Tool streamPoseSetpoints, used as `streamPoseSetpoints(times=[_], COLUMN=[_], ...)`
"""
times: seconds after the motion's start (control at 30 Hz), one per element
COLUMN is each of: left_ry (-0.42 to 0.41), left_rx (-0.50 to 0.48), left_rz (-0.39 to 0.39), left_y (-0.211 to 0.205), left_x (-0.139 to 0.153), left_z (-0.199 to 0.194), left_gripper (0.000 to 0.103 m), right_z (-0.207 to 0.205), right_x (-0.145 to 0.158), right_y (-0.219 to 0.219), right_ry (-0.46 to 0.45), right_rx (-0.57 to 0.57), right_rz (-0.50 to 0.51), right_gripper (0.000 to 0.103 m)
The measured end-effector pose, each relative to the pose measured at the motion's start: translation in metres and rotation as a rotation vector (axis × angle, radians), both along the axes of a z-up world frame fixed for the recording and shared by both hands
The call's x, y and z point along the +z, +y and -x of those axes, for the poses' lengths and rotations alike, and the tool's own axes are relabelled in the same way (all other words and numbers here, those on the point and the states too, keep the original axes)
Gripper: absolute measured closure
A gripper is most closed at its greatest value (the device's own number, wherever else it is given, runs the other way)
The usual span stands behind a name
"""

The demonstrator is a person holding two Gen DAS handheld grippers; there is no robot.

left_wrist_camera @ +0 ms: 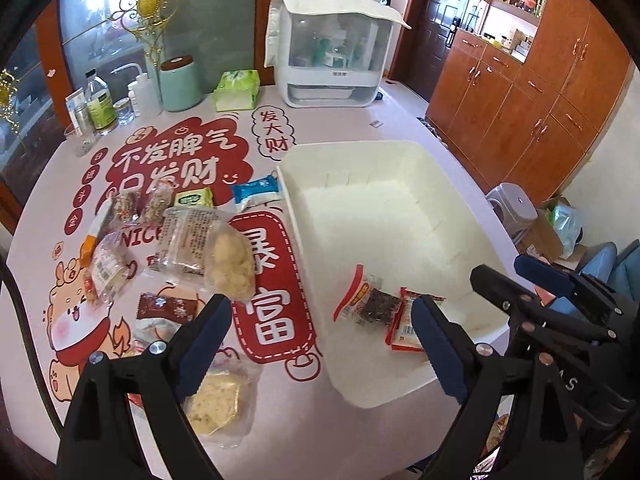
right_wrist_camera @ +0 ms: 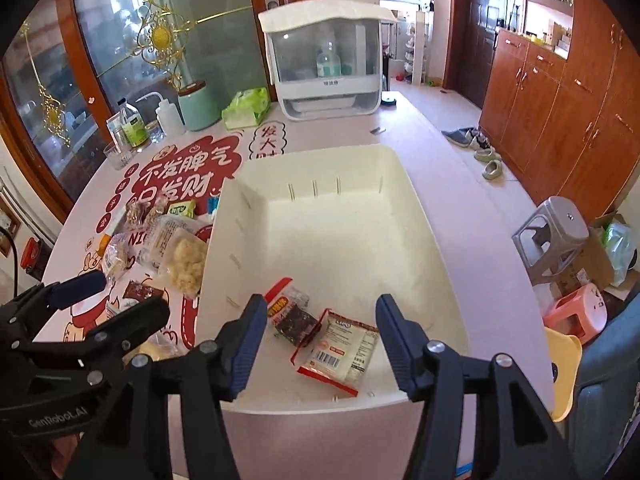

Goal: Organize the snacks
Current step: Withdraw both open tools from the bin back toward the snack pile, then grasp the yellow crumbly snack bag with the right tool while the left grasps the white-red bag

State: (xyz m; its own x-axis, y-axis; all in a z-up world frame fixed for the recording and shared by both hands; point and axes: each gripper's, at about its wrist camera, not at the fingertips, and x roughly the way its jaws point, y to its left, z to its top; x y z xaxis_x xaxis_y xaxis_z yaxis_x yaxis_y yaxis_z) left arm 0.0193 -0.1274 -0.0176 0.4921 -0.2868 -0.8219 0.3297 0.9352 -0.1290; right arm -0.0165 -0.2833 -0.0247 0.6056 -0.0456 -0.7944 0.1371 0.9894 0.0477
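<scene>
- The white rectangular plastic bin (right_wrist_camera: 400,208) sits on the table's right half; two snacks lie near its front wall: a clear packet with a dark filling and red end (right_wrist_camera: 290,312) and a red-edged white packet with a barcode (right_wrist_camera: 344,350), overlapping at one corner.
- The remaining loose snacks (left_wrist_camera: 192,236) lie piled just left of the bin, among them a clear bag of pale yellow pieces (left_wrist_camera: 232,264) and a dark brown wrapper (left_wrist_camera: 164,306).
- The left gripper (left_wrist_camera: 320,328) has its jaws spread wide with nothing between them; the right gripper (right_wrist_camera: 320,332) is likewise spread and empty, above the bin's front.
- Risks, as I judge them: the crinkly overlapping wrappers could slip from a pinch or come up two at once; the brittle yellow pieces could crush; the two grippers, close together, could collide.
- The pink tablecloth with red cartoon print (left_wrist_camera: 360,432) looks smooth, so packets may slide.
- Beyond stand a white lidded dish cabinet (left_wrist_camera: 332,48), a mint canister (left_wrist_camera: 180,84), bottles (left_wrist_camera: 98,102) and brown wooden cupboards (left_wrist_camera: 540,92).
</scene>
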Motion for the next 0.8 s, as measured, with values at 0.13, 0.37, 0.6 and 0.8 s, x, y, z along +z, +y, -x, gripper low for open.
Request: streamPoseSetpoints(times=[0.13,0.37,0.6,0.8], left_ry=[-0.005,-0.034,-0.049,-0.068], left_rx=[0.013,0.045,0.109,0.199], left_rz=[-0.008,-0.037,-0.064,-0.096], left_y=[0.012,0.042,0.095,0.163], left_x=[0.001,0.007,0.015,0.021], left_z=[0.003,0.009,0.011,0.008], left_gripper=[0.012,0.012,0.012,0.012], right_z=[0.0,-0.001,-0.003,-0.01], right_x=[0.003,0.011,0.021,0.025], right_y=[0.011,0.036,0.078,0.12], right_ry=[-0.017,-0.059,-0.092,-0.063], right_rx=[0.014,0.05,0.102,0.173], right_rz=[0.003,-0.011,-0.041,-0.076], right_gripper=[0.046,0.046,0.046,0.046])
